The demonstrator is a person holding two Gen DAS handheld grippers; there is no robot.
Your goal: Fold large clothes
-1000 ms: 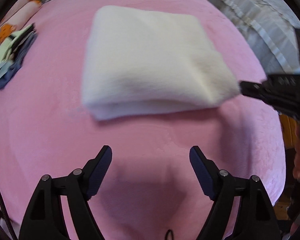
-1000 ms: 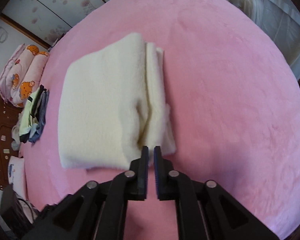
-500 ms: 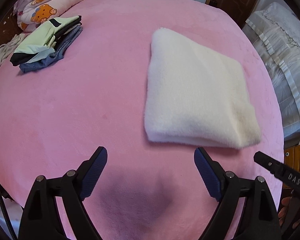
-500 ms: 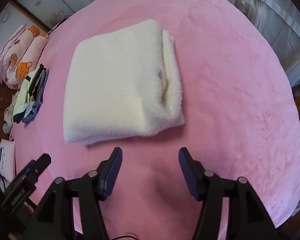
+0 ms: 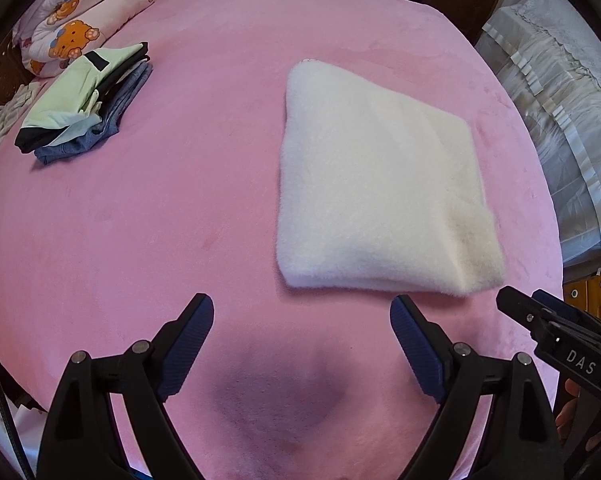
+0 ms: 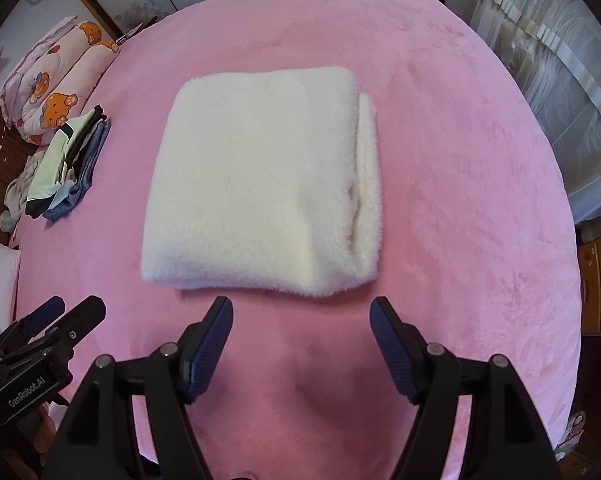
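The left gripper (image 5: 302, 320) hangs above the pink bed cover (image 5: 172, 208) with its jaws spread wide and nothing between them; only bare cover shows in the gap. The right gripper (image 6: 300, 322) also stands apart and empty. Its jaws have just been opening, and no cloth lies between the blue pads (image 6: 210, 344). Neither gripper touches the garment.

The folded cream fleece garment (image 6: 260, 184) lies flat on the bed, a thick, nearly square bundle. In the right wrist view it sits just beyond the fingertips, centred ahead of them, with its long axis running away from the camera. Its stacked edges face right, where a lower layer peeks out along that side; the near and left sides are rounded. In the left wrist view the same bundle (image 5: 380, 196) lies ahead and to the right, turned at a slant, one corner pointing to the far side of the bed.

A stack of folded clothes (image 5: 84, 100) rests well apart on the left of the bed, near a cartoon-print quilt (image 5: 80, 28). Pale curtains (image 6: 540, 64) hang beyond the bed's right side.
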